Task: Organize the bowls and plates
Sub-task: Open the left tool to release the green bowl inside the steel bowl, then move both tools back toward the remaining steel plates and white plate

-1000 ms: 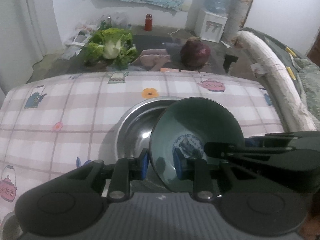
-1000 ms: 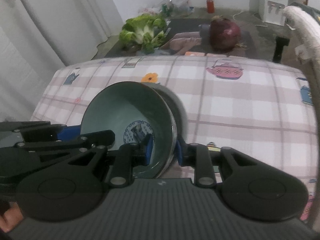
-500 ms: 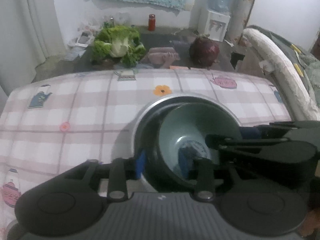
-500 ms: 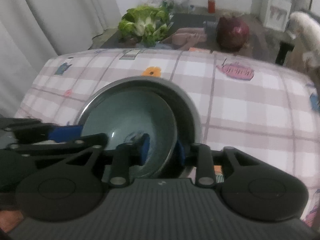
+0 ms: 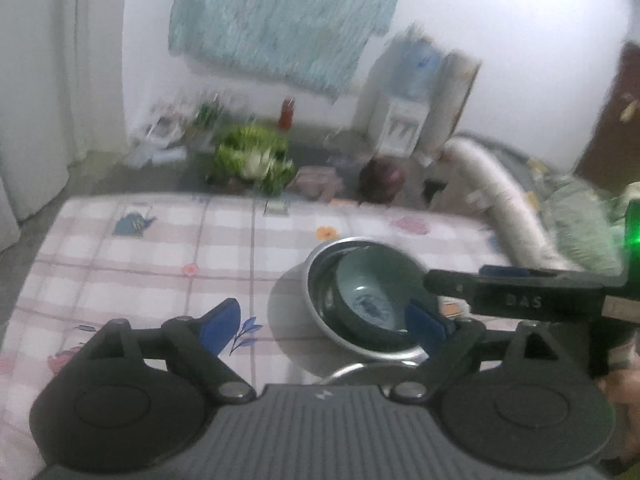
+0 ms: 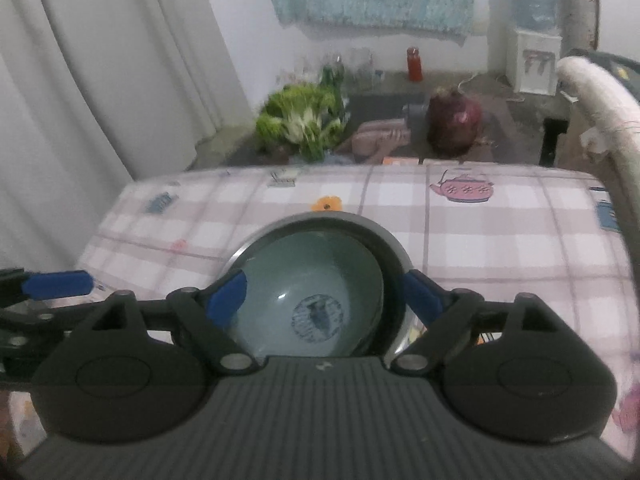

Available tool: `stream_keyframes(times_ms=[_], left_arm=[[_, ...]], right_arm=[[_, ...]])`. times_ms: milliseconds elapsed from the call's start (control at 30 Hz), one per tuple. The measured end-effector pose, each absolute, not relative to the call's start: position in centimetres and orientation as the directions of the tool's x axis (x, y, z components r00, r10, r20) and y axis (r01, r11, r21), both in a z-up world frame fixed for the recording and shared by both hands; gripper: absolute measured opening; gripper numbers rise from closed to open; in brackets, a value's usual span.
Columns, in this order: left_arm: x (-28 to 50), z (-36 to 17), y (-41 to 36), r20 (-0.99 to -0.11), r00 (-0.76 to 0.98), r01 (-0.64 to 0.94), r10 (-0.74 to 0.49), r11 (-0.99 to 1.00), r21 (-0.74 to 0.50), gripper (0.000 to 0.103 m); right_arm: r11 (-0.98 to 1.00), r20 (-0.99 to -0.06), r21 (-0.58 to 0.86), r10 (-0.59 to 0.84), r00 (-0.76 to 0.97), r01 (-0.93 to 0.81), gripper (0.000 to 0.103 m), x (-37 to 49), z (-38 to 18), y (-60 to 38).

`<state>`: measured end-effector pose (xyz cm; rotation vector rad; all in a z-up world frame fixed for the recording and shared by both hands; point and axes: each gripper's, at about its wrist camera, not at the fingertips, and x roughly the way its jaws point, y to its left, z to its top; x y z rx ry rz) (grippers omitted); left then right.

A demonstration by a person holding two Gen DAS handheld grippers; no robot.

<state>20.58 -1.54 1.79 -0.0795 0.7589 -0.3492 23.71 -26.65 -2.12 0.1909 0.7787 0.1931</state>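
Ceramic bowl [image 6: 312, 300] inside steel bowl [image 6: 394, 248], on tablecloth [image 6: 500, 232], vegetables [image 6: 304, 120] beyond.

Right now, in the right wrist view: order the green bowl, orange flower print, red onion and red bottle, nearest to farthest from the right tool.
1. Green bowl, just ahead, in the steel bowl.
2. Orange flower print, on the cloth beyond.
3. Red onion, past the table, right.
4. Red bottle, by the wall.

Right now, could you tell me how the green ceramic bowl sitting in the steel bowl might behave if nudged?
The green ceramic bowl looks glazed, so probably slippery. It sits loosely inside the steel bowl, so a nudge would likely make it slide or rock. Being ceramic, it is probably fragile and could chip against the metal.
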Motion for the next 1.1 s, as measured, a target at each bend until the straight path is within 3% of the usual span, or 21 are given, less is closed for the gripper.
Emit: stream_keyframes(times_ms=[67, 200, 267, 633, 700, 867, 1100], left_arm=[[17.9, 2.6, 0.0, -0.628, 0.693, 0.291, -0.355, 0.934, -0.207, 0.091], [12.8, 3.6, 3.1, -0.587, 0.732, 0.282, -0.347, 0.938, -0.203, 0.095], [10.1, 3.5, 4.7, -0.571, 0.756, 0.254, -0.321, 0.947, -0.196, 0.103], [2.0, -0.4, 11.9, -0.627, 0.727, 0.112, -0.281, 0.949, -0.296, 0.103], [1.0, -1.3, 12.6, -0.62, 0.737, 0.107, -0.27, 0.952, -0.287, 0.103], [-0.5, -3.6, 13.3, -0.621, 0.713, 0.16, -0.324, 0.939, -0.305, 0.103], [-0.7, -5.9, 14.4, -0.642, 0.67, 0.17, -0.373, 0.919, -0.355, 0.103]], right_arm=[[0.973, -0.649, 0.21, 0.209, 0.732, -0.091, 0.102, 20.9, -0.9, -26.4], [0.994, -0.611, 0.083, 0.104, 0.785, -0.067, 0.102, 14.6, 0.9, -24.6], [0.999, -0.59, 0.012, 0.039, 0.806, -0.04, 0.102, 11.4, 1.2, -23.5], [0.971, -0.557, -0.228, -0.073, 0.828, -0.067, 0.102, -1.2, -1.1, -15.9], [0.97, -0.578, -0.202, -0.009, 0.816, -0.132, 0.102, -2.7, -1.5, -14.8], [0.967, -0.624, 0.121, 0.249, 0.74, -0.224, 0.102, -4.9, -3.3, -14.1], [0.912, -0.598, 0.355, 0.391, 0.7, -0.206, 0.102, -5.1, -5.9, -11.7]])
